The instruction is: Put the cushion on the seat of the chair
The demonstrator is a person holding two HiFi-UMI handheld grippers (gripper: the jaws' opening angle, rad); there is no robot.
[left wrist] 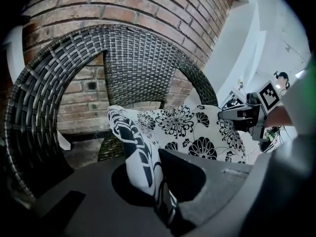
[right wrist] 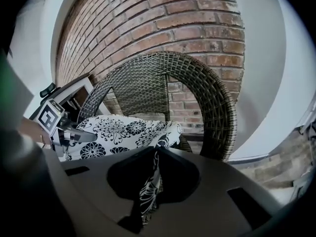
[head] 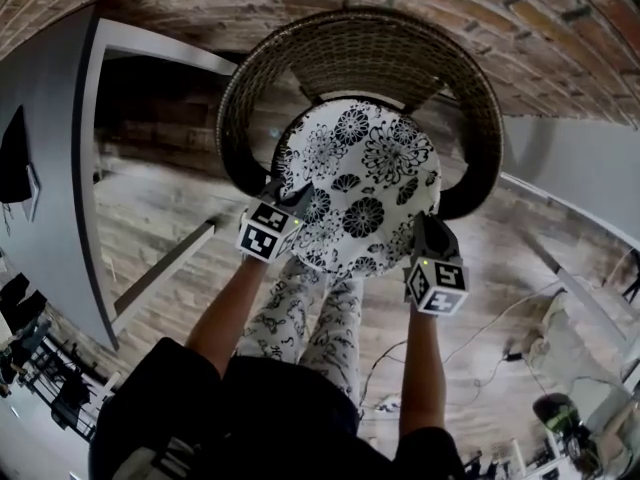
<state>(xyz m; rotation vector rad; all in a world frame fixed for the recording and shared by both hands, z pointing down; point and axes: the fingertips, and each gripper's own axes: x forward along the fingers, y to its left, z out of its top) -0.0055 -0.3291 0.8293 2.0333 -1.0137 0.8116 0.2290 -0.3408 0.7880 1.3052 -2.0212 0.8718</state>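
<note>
**Item 1, left tongs** [head: 288, 198]. We found them closed on the left rim of the cushion [head: 360, 183]. The fabric was pinched flat between the jaws and folded upward out of them. The marker cube faced up, with a bare forearm [head: 232, 303] behind it.

**Item 2, cushion.** Round, white with a black flower print. We recorded it between the two tongs, gripped at opposite edges and lying roughly level. It spread over the seat [head: 345, 97] of the chair [head: 300, 58], and only a pale strip of that seat showed beyond its far edge. Whether its underside touched the seat we could not tell.

**Item 3, chair.** Dark woven wicker. Its curved back and arms wrapped round beyond the tongs and to either side of them, and its open front faced us. Behind it we noted a brick wall [head: 560, 48]. Below the tongs lay a wooden plank floor [head: 150, 218], and nearer us were the person's legs [head: 320, 318] in patterned trousers.

**Item 4, right tongs** [head: 425, 230]. Closed on the right rim of the cushion, with a thin fold of printed cloth clamped in the narrow slit between the jaws. From their own view, the left tongs appeared across the cushion at its opposite edge.
</note>
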